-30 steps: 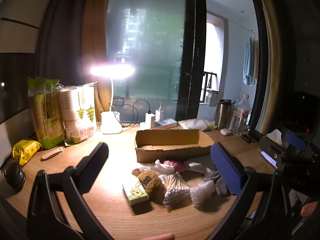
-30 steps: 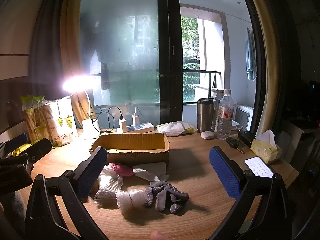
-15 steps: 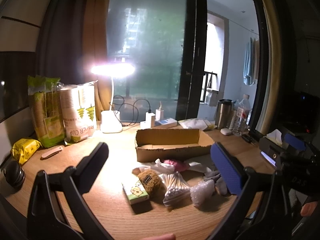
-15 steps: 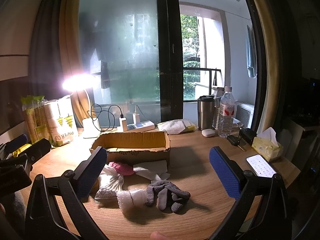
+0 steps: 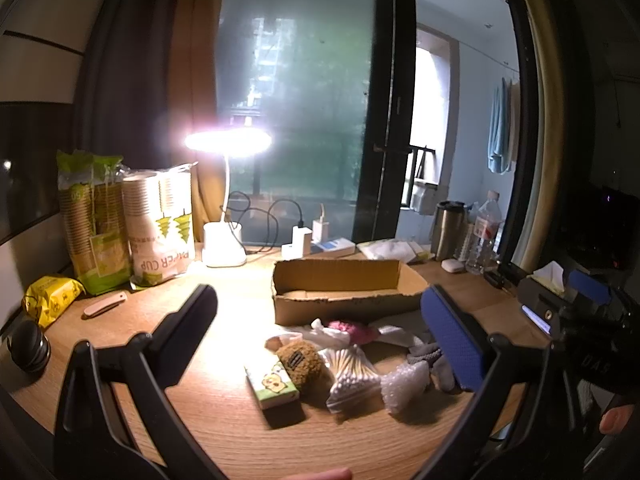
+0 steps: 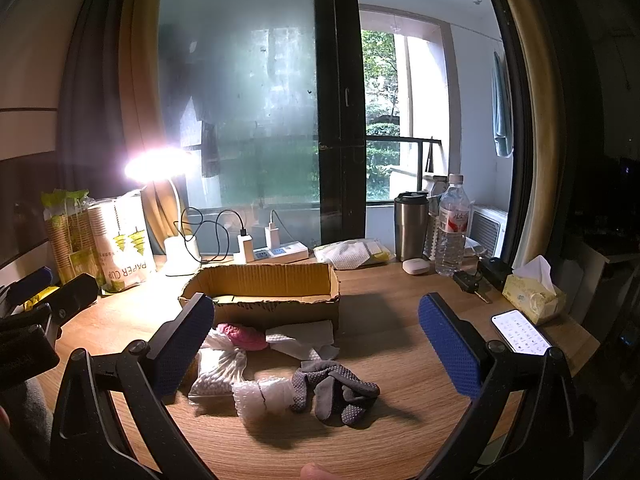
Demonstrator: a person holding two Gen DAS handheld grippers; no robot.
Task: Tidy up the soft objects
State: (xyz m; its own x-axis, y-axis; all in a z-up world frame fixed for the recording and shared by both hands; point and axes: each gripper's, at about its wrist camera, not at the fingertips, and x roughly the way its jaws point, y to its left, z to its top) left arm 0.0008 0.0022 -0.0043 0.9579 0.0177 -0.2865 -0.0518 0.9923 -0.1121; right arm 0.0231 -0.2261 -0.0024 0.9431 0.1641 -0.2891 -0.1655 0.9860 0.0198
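Observation:
A pile of soft things lies on the wooden desk in front of an open cardboard box. It holds a brown plush toy, a green tissue pack, a bag of cotton swabs, a bubble-wrap piece, grey dotted gloves, a pink fluffy item and white paper. My left gripper is open and empty above the pile. My right gripper is open and empty, above the gloves.
A lit desk lamp, paper-cup packs, a yellow packet stand at left. A power strip, steel tumbler, water bottle, tissue box and phone are at back and right.

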